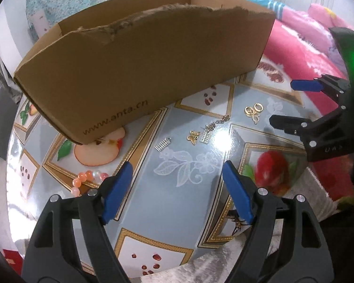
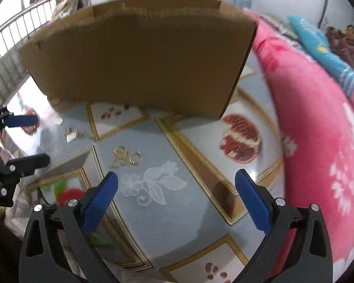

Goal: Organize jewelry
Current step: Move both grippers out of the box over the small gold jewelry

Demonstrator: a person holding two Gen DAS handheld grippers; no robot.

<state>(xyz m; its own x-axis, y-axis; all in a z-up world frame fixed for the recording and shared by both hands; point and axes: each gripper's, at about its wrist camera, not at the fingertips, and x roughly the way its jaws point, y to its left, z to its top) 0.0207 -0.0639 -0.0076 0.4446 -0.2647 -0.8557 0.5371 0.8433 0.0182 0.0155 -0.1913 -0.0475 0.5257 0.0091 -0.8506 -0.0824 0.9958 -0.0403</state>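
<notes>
Nearest to us, the left gripper (image 1: 177, 188) hangs over the glossy fruit-print tablecloth (image 1: 177, 212) with its 2 blue pads spread apart and nothing between them. The right gripper (image 2: 177, 195) is spread as wide as we see it go, also empty, over a white flower motif in the cloth.

Just ahead of the left gripper lies a coral bead bracelet (image 1: 87, 179), partly hidden behind the left pad. A little farther on the small pieces are scattered in a loose line: a silver comb-shaped charm (image 1: 163, 144), a gold butterfly charm (image 1: 193, 137), a silver ladder-like charm (image 1: 206, 136) and a tangle of small chain bits (image 1: 220, 120). Beyond those, closest to the right gripper, sit 2 gold hoop earrings (image 2: 127, 154) with a small gold piece beside them.

Behind everything stands the cardboard box (image 1: 141, 70), open-topped with a torn rim. We cannot see its inside.

We judge that we are at a pick-up step, with every visible piece on the cloth and none held. The box looks like the likely destination. The next move calls for lowering 1 gripper over a single flat piece, pads straddling it, and closing gently, since thin metal on a slick cloth may slide away.
</notes>
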